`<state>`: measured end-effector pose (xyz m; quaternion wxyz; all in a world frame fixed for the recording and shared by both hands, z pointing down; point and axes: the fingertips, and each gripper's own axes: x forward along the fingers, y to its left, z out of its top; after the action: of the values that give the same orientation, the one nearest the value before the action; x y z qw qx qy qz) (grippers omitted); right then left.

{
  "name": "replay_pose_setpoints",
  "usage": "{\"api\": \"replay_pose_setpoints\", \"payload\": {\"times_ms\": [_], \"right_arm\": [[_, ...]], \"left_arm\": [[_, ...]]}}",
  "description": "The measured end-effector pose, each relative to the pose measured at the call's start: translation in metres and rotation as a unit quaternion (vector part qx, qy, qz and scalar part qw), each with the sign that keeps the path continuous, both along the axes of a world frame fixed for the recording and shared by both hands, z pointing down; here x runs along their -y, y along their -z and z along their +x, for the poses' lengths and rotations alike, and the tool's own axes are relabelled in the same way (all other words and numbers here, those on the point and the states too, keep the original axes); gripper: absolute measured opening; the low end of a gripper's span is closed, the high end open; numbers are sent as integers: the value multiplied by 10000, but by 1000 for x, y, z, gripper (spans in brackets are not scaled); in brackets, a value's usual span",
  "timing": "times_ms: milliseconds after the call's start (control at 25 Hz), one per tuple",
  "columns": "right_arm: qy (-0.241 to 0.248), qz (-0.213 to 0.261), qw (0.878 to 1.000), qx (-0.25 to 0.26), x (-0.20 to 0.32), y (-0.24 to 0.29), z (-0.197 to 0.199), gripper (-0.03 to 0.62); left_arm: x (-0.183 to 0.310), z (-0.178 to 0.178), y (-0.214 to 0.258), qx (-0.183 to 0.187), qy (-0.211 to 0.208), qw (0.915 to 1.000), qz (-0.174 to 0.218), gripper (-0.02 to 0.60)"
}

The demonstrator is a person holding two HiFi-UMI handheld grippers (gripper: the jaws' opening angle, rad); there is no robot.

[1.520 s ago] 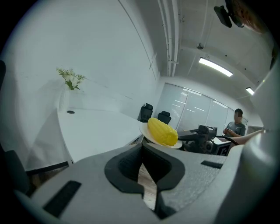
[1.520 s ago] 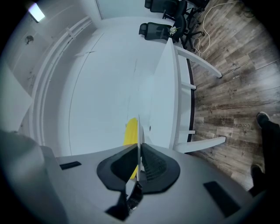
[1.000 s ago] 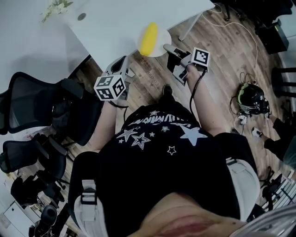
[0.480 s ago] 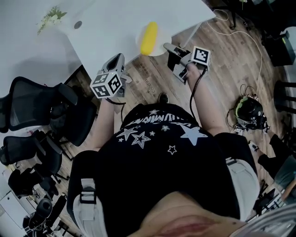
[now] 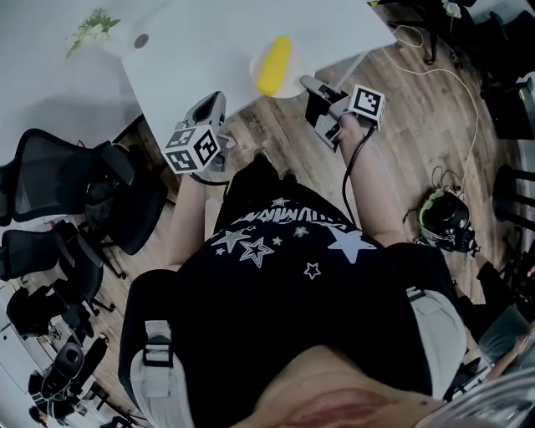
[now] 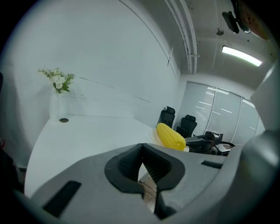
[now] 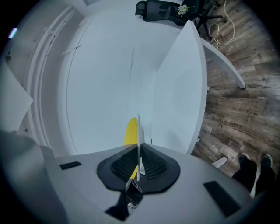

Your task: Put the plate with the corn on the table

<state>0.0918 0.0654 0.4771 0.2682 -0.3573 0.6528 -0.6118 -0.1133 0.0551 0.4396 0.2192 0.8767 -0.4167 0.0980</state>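
A white plate point(image 5: 292, 80) carrying a yellow corn cob point(image 5: 274, 65) hangs over the near corner of the white table point(image 5: 192, 50). My right gripper point(image 5: 306, 83) is shut on the plate's rim. In the right gripper view the plate point(image 7: 138, 131) stands edge-on between the jaws, with the corn point(image 7: 131, 131) on its left side. My left gripper point(image 5: 214, 102) is at the table's edge, left of the plate, shut with nothing in it. From the left gripper view the corn point(image 6: 170, 136) lies to the right, beyond the closed jaws.
Black office chairs point(image 5: 75, 192) crowd the floor at the left. A small vase of flowers point(image 5: 92, 25) and a round cable hole point(image 5: 140, 40) are at the table's far side. A helmet-like device point(image 5: 447, 219) and cables lie on the wooden floor at right.
The plate with the corn has moved from the table's edge to further over the tabletop, carried by the right gripper. The left gripper has shifted slightly left.
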Motion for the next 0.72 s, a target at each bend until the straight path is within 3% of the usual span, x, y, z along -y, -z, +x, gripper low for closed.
{"api": "replay_pose_setpoints", "payload": {"times_ms": [400,720], "right_arm": [[-208,-100,9997,-85,48,-12,25,25],[-265,-127,9993,-241,146,-6,68,25]], "left_arm": [[66,28,-15,-236,-207,9995,-91,6],[182,68,-21,-361,-308,9987,-210,8]]}}
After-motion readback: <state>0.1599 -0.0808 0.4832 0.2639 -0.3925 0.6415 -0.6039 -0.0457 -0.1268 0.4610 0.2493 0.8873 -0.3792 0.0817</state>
